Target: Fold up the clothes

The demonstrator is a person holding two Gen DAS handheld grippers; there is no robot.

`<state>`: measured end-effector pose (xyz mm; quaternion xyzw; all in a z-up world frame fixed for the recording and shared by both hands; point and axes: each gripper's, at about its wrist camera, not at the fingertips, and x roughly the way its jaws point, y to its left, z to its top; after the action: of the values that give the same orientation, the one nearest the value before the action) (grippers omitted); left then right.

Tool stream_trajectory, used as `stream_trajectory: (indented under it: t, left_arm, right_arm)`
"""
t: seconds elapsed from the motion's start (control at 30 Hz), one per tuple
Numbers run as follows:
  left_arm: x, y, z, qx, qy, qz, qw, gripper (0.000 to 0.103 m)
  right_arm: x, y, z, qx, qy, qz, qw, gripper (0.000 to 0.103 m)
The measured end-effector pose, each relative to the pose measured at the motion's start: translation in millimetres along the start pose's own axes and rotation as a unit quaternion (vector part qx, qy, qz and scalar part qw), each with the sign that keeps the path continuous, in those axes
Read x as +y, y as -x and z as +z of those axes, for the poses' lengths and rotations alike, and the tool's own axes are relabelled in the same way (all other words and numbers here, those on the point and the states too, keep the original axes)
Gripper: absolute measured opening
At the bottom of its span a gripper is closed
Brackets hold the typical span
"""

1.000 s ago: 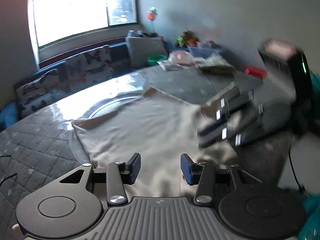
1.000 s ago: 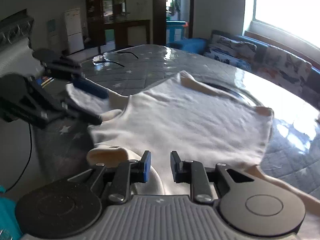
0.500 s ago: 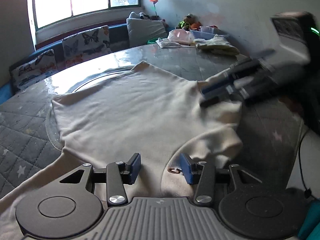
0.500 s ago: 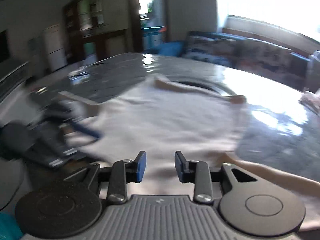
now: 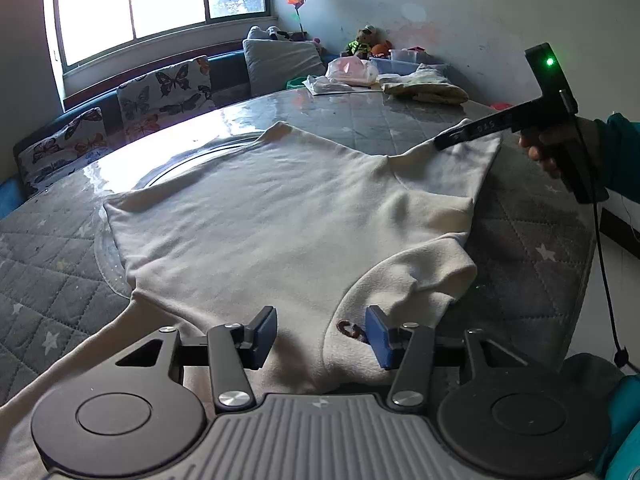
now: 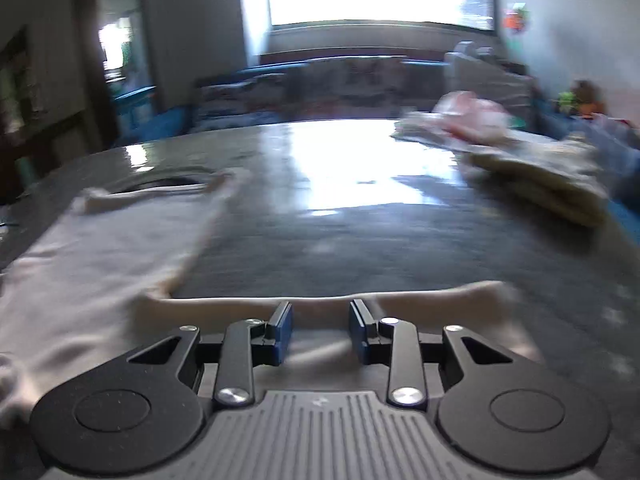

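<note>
A cream long-sleeved shirt lies spread flat on the round table with its grey quilted cover. My left gripper hovers open over the shirt's near edge, beside the collar with a small brown mark; nothing is between its pads. A hand in a teal sleeve holds my right gripper with its tip over the shirt's right sleeve. In the blurred right wrist view the right gripper stands open just above that sleeve, with the shirt's body to the left.
Folded clothes and a pink bundle sit at the table's far side. A bench with butterfly cushions runs under the window. A black cable hangs from the right gripper past the table's right edge.
The right gripper has swung from the shirt's body out to the right sleeve, its fingers a little wider apart. The left gripper has drawn back to the collar edge, still open.
</note>
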<state>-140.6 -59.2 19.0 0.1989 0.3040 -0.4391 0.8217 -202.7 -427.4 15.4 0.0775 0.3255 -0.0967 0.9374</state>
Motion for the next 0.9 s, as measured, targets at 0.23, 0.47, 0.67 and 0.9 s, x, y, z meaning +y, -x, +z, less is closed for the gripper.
stream_trajectory:
  t: [0.23, 0.47, 0.67, 0.9]
  left_arm:
    - [2.8, 8.9, 5.1, -0.009, -0.005, 0.0, 1.0, 0.056]
    - [-7.4, 8.0, 5.9, -0.01, -0.011, -0.012, 0.9998, 0.057]
    - [-23.2, 8.5, -4.9, 0.005, -0.026, -0.024, 0.9993, 0.059]
    - [-22.3, 17.4, -14.7, 0.002, -0.005, -0.022, 0.9997, 0.063]
  right_arm:
    - [-34.8, 10.7, -4.9, 0.004, -0.007, -0.098, 0.995, 0.041]
    - [-36.1, 24.0, -5.2, -0.003, 0.0, -0.117, 0.993, 0.044]
    - [35.8, 45.1, 0.0, -0.024, 0.073, 0.006, 0.997, 0.054]
    - [132.4, 46.9, -13.2, -0.011, 0.211, 0.162, 0.964, 0.054]
